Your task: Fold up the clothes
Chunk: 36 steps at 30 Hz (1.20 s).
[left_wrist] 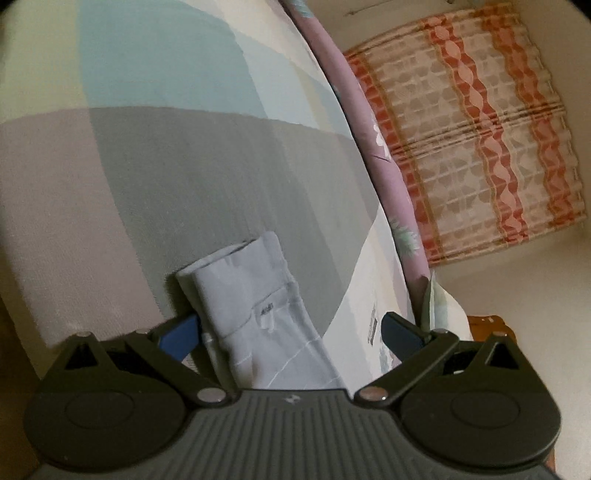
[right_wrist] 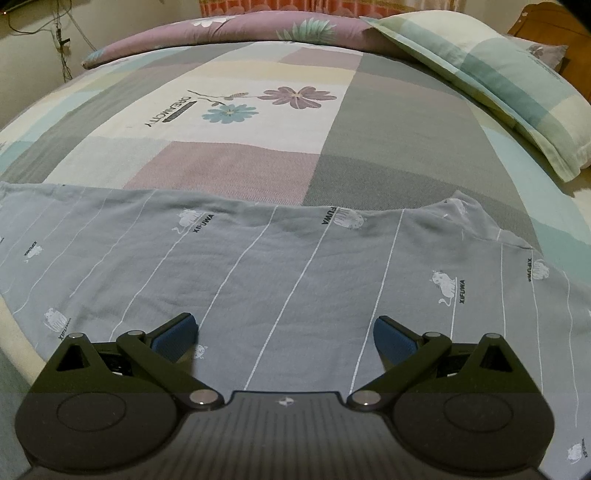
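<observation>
Patchwork bedding (right_wrist: 236, 173) in grey, mauve, cream and teal squares covers the bed, with two printed flowers and the word DREAMCITY on a pale square. Along the far edge runs one rolled purple quilt (right_wrist: 229, 29), and one checked pillow (right_wrist: 491, 77) lies at the right. Only the left view shows the room's curtain (left_wrist: 469, 136), banded in red and cream, hanging beyond the bed's edge; only the right view shows wires (right_wrist: 59, 40) on the wall. One grey garment (right_wrist: 280, 266) with thin white lines and small cat prints lies spread flat across the near side of the bed. The left view sees just a hemmed end of it (left_wrist: 255, 314). The left gripper (left_wrist: 291, 332) stands wide, that end lying between its two fingers, nearer the left one. The right gripper (right_wrist: 284, 336) is also wide, hovering over the cloth and gripping nothing.
</observation>
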Each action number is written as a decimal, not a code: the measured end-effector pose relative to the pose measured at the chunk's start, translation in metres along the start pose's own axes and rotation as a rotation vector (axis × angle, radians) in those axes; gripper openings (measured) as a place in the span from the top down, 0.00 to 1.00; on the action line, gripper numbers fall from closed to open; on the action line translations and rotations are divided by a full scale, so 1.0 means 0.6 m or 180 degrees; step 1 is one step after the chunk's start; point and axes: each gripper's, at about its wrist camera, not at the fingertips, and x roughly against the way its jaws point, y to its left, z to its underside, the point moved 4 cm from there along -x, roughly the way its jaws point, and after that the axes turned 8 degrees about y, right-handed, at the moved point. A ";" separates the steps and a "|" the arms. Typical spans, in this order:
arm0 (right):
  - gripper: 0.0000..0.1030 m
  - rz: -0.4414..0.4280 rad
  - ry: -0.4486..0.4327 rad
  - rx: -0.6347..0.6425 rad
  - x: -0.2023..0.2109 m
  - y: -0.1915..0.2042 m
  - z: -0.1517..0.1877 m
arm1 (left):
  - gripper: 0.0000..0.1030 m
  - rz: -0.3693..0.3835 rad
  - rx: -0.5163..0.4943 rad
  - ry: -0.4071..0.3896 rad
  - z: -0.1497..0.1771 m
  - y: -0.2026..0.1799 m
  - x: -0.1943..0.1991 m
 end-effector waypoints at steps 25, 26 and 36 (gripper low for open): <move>0.00 -0.0009 0.0061 0.0073 0.009 0.017 -0.013 | 0.01 0.0296 -0.0022 0.0189 0.004 -0.014 -0.021; 0.00 -0.0083 0.0037 0.0166 0.013 0.031 -0.019 | 0.01 0.0320 -0.0025 0.0192 0.003 -0.013 -0.020; 0.00 -0.0637 -0.0383 0.1898 0.017 0.335 -0.091 | 0.01 0.0439 -0.0006 0.0352 -0.008 -0.008 -0.019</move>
